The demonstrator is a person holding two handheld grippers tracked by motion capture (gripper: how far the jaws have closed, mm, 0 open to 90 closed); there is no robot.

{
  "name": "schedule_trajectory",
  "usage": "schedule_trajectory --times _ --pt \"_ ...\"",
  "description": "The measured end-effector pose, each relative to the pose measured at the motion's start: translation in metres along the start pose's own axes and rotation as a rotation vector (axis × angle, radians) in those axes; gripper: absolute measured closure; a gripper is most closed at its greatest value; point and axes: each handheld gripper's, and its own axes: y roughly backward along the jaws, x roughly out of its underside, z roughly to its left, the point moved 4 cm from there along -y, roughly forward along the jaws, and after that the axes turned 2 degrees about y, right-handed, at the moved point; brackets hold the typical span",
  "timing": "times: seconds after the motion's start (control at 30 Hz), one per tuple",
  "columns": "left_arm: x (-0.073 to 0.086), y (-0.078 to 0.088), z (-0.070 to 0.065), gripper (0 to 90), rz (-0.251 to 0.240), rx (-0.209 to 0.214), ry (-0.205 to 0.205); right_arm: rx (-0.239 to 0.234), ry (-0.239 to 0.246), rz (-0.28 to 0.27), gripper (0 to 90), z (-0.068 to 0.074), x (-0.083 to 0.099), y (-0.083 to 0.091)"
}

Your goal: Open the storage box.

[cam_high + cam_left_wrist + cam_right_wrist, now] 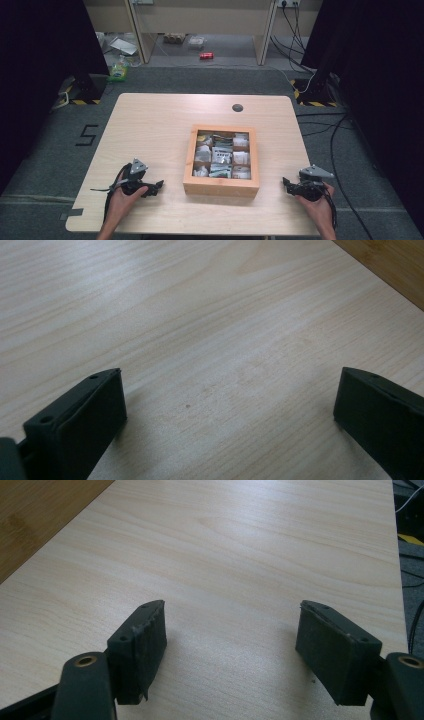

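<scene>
On the table (150, 120), seen from the high view, I have a wooden box (221, 186) sitting a little right of centre, its inside split into small compartments packed with pale packets (220, 155); I cannot tell what the packets are. My left gripper (159, 186) rests on the tabletop just left of the box's near corner, its tips aimed toward the box but apart from it, held in my left hand (122, 196). My right gripper (286, 182) lies near the right edge of the table, tips turned toward the box and further from it than the left one, with my right hand (316, 196) behind it. Both hold nothing. A dark round spot (237, 107) marks the tabletop beyond the box

From the left gripper view, my left gripper (227, 390) has its jaws spread wide, bare wood grain between them, low over the surface. One edge of the box (395, 265) cuts across the upper right corner, well clear of the jaws

From the right gripper view, my right gripper (232, 625) likewise stands with jaws wide apart and only tabletop between them. The side of the box (40, 515) fills the upper left corner, apart from the jaws, and the table's edge with dark floor (412, 535) runs down the right side
</scene>
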Motion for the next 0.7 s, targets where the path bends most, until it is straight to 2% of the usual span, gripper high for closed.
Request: schedule_trajectory --times 0.27,0.3,0.33,0.4,0.43,0.6,0.7 --pt "0.0 0.0 0.0 0.0 0.0 0.0 0.0 -0.005 -0.005 -0.012 30.2 -0.001 0.0 0.002" --pt "0.0 0.0 0.0 0.0 0.0 0.0 0.0 -0.01 -0.011 -0.019 30.5 -0.001 -0.001 0.003" --pt "0.0 0.0 0.0 0.0 0.0 0.0 0.0 -0.028 -0.045 -0.02 30.6 0.001 -0.004 0.009" --pt "0.0 0.0 0.0 0.0 0.0 0.0 0.0 -0.034 -0.04 -0.038 30.6 0.002 -0.005 0.013" --pt "0.0 0.0 0.0 0.0 0.0 0.0 0.0 -0.05 -0.049 -0.057 30.3 0.006 -0.008 0.021" --pt "0.0 0.0 0.0 0.0 0.0 0.001 -0.001 -0.073 -0.045 -0.086 28.9 0.014 -0.015 0.033" --pt "0.0 0.0 0.001 0.0 0.001 0.004 -0.004 -0.098 -0.033 -0.099 28.8 0.025 -0.021 0.038"
